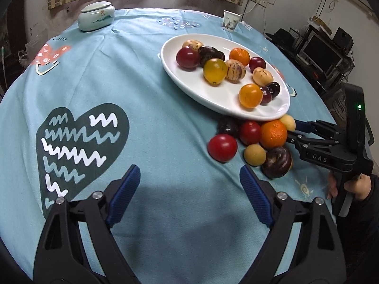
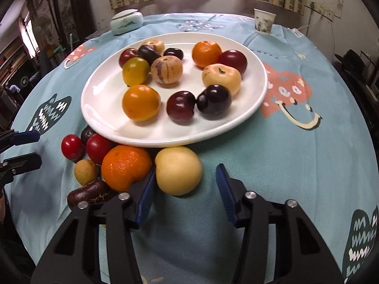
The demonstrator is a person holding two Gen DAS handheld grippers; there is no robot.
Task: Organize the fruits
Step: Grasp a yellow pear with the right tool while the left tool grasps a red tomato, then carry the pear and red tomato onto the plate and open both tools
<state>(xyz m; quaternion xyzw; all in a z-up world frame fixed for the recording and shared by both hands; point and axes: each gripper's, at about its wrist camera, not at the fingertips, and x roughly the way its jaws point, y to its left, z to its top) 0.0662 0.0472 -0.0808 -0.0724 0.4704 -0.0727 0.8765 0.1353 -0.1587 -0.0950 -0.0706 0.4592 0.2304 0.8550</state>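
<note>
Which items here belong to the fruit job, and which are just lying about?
Job: plate of fruit; loose fruit beside it, including pale fruit between the open right gripper fingers, orange, red fruit; open left gripper.
Lying about: lidded jar, paper cup.

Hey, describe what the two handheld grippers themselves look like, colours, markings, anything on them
Both grippers are matte black plastic linkages with silver round pivot bolts and ribbed blue pads on the jaws. The left gripper shows this up close, as does the right gripper. Seen from the left wrist view, the right gripper's body has "DAS" lettering, a small green light and a pistol-style handle held by a bare hand with a dark sleeve. No cables visible.
</note>
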